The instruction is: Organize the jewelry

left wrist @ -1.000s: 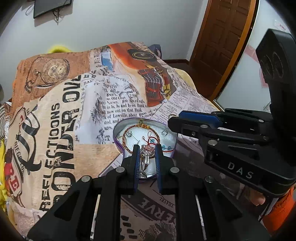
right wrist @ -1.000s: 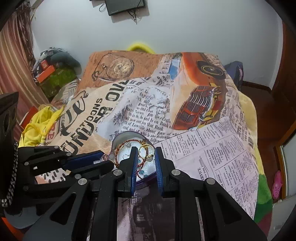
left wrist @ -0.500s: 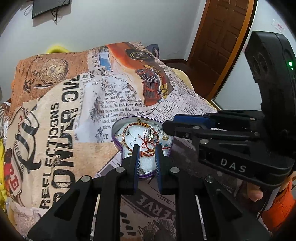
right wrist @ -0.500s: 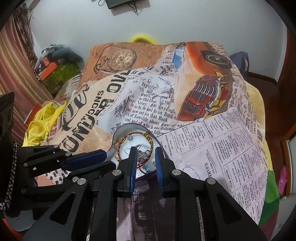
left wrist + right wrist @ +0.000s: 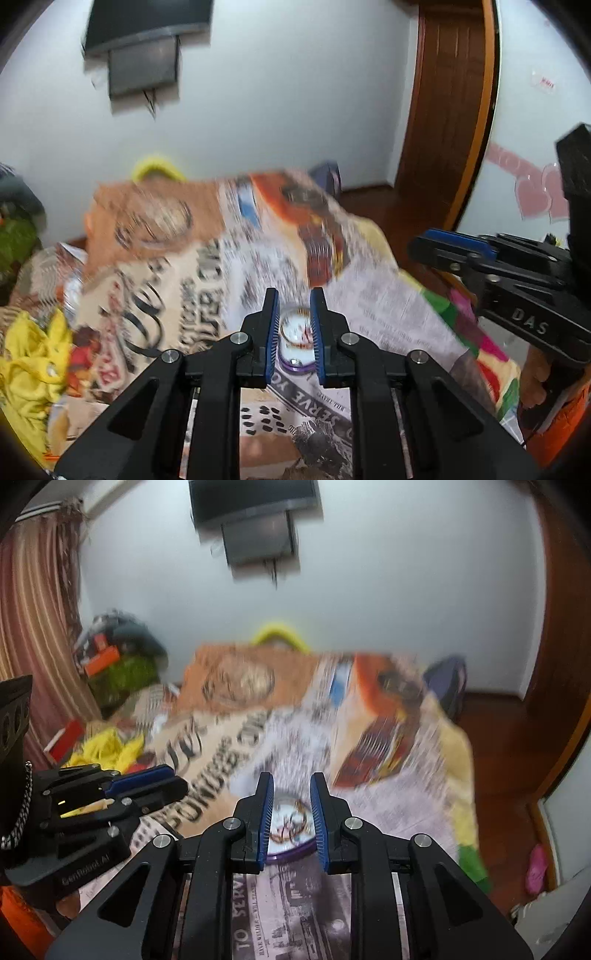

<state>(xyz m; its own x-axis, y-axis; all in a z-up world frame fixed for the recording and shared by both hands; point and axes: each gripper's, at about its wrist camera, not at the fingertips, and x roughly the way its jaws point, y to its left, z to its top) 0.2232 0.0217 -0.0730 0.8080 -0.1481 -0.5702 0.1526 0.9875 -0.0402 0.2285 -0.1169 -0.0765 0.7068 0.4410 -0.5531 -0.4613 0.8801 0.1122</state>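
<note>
Down on the blanket (image 5: 388,306): a small round jewelry dish (image 5: 295,338) with a purple rim. Holds red and gold bangles and a few shiny bits, too blurry to tell apart. Shows up low and far off, seen through the gap of each gripper.

In front of it, the left gripper (image 5: 293,295), up in the air, well above the dish. Blue pads, jaws only a little way apart and just now opening a bit more, with nothing between them. Reads "GenRobot.AI" on its black side in the right view.

Beside it, the right gripper (image 5: 291,781), also up in the air. Jaws narrow too, not pressing on anything. Reads "DAS" in pale letters on its side in the left view. Held from below by a hand (image 5: 532,376) with an orange sleeve.

On the blanket, old newspaper print, a red car and a big pocket watch. Reads "SERVE" near the left gripper and "TO SERV" near the right one. Other big letters too smeared to read.

Farther out: a heap of yellow cloth (image 5: 33,350) at the left of the bed, a striped curtain (image 5: 33,609), a dark screen (image 5: 147,22) high on the white wall, a brown wooden door (image 5: 443,110), and pink hearts (image 5: 535,195) stuck on the wall.
</note>
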